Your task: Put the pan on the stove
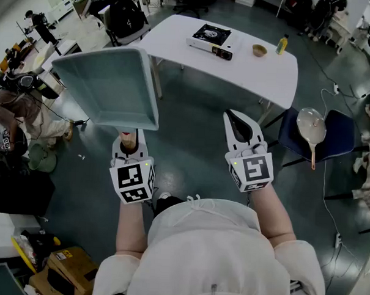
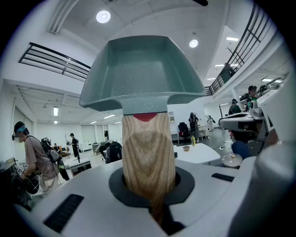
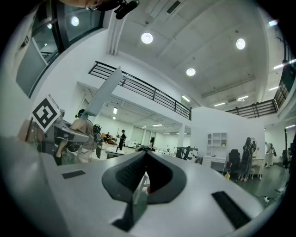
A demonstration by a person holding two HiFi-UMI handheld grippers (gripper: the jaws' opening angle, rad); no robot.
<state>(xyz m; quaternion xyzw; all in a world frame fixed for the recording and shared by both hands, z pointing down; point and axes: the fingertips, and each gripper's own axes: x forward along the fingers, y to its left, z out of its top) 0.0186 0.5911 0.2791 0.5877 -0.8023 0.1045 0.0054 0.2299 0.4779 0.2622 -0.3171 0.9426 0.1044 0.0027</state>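
Note:
My left gripper (image 1: pixel 129 142) is shut on the wooden handle (image 2: pixel 149 155) of a square grey-green pan (image 1: pixel 108 85). The pan is held up in the air, tilted, in front of the person's left side. In the left gripper view the pan (image 2: pixel 143 69) fills the upper middle, its handle clamped between the jaws. The portable stove (image 1: pixel 211 40) stands on the white table (image 1: pixel 261 74) farther ahead. My right gripper (image 1: pixel 238 118) hangs beside the pan with its jaws together and nothing in them. The right gripper view shows the pan (image 3: pixel 104 95) edge-on at the left.
A small bowl (image 1: pixel 259 50) and a yellow bottle (image 1: pixel 281 44) stand on the table right of the stove. A blue chair (image 1: pixel 338 135) at the right carries a round light frying pan (image 1: pixel 311 126). Desks, bags and people fill the left side.

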